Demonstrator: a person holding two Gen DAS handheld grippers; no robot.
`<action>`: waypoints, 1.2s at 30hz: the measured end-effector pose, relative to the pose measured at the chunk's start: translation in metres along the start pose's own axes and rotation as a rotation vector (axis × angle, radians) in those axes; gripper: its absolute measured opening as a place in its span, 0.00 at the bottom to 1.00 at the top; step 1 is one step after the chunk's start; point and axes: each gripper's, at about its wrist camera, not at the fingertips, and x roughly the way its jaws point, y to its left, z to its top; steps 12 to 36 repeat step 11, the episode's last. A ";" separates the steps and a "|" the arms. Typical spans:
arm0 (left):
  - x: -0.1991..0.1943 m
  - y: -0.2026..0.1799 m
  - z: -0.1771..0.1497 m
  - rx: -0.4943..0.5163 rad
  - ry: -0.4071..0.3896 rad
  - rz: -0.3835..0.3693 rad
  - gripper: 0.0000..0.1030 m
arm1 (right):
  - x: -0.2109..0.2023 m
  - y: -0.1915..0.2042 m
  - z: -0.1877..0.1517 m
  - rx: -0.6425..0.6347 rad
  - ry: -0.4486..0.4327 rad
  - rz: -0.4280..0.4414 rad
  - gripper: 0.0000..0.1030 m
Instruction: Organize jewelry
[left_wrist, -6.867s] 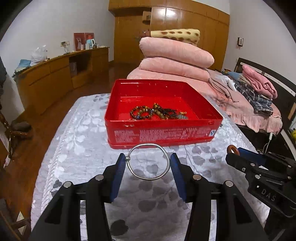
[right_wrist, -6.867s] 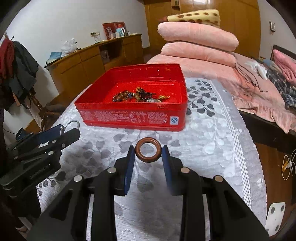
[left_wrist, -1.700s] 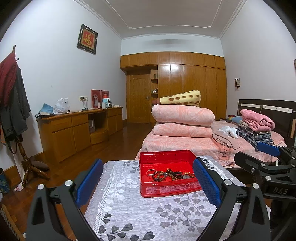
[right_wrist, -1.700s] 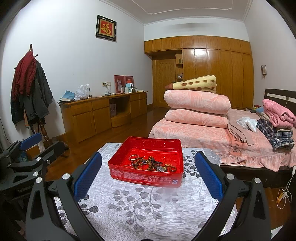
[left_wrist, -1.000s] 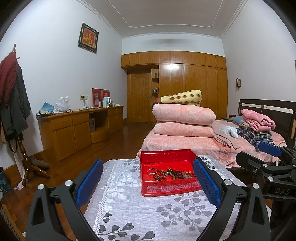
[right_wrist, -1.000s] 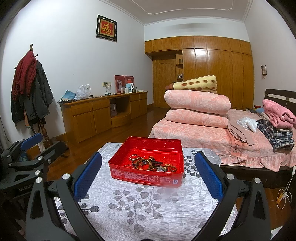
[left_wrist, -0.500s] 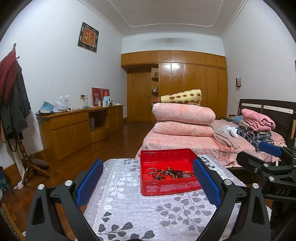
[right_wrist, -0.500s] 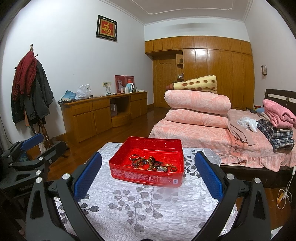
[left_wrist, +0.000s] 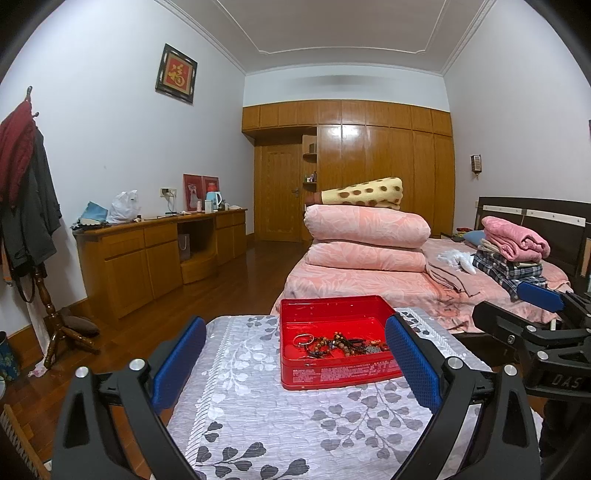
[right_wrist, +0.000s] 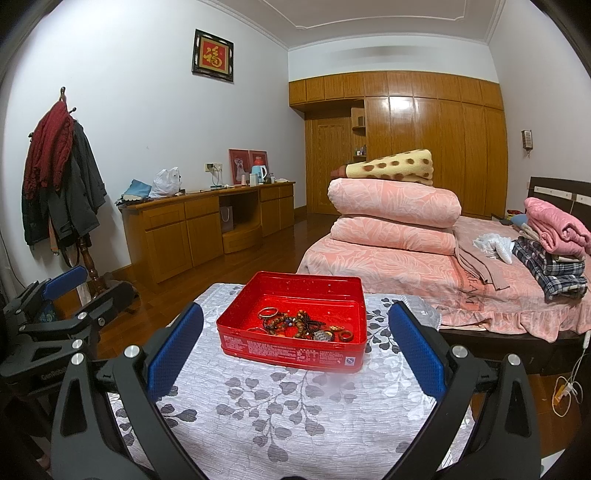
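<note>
- Table (right_wrist: 258, 413): fills the lower middle of both views under a grey leaf-print cloth. Nothing loose shows on the cloth outside the tin.
- Tin (right_wrist: 295, 352): a red, shallow, open box in the centre of the right view and just right of centre in the left view (left_wrist: 332, 373). It looks like thin stiff metal, light enough to slide on the cloth if nudged, so I would grip a side wall and not push it.
- Left gripper (left_wrist: 291, 360): fills the bottom of the left view, raised well back from the tin, jaws spread wide and holding nothing. It also shows at the left edge of the right view.
- Right gripper (right_wrist: 293, 352): fills the bottom of the right view, likewise well back, jaws wide and empty.
- Beads (right_wrist: 295, 323): a tangled heap of bracelets on the tin floor, towards its near wall. They look soft and limp, and would likely drag their neighbours if lifted. A pinch across one strand at the heap's edge seems best.
- Bangle (right_wrist: 267, 312): a thin silver ring at the heap's left end, also seen in the left view (left_wrist: 303, 338). It seems rigid, smooth and probably slippery. Close across its rim.
- Small ring (right_wrist: 346, 335): at the heap's right end, hard and tiny, easy to miss.
</note>
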 end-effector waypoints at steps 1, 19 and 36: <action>0.000 0.000 0.000 0.001 0.001 -0.001 0.93 | 0.000 0.000 0.000 0.000 -0.001 0.000 0.95; 0.000 0.001 0.000 0.001 0.001 -0.001 0.93 | 0.000 0.000 0.000 -0.001 -0.001 0.001 0.95; 0.000 0.001 0.000 0.001 0.001 -0.001 0.93 | 0.000 0.000 0.000 -0.001 -0.001 0.001 0.95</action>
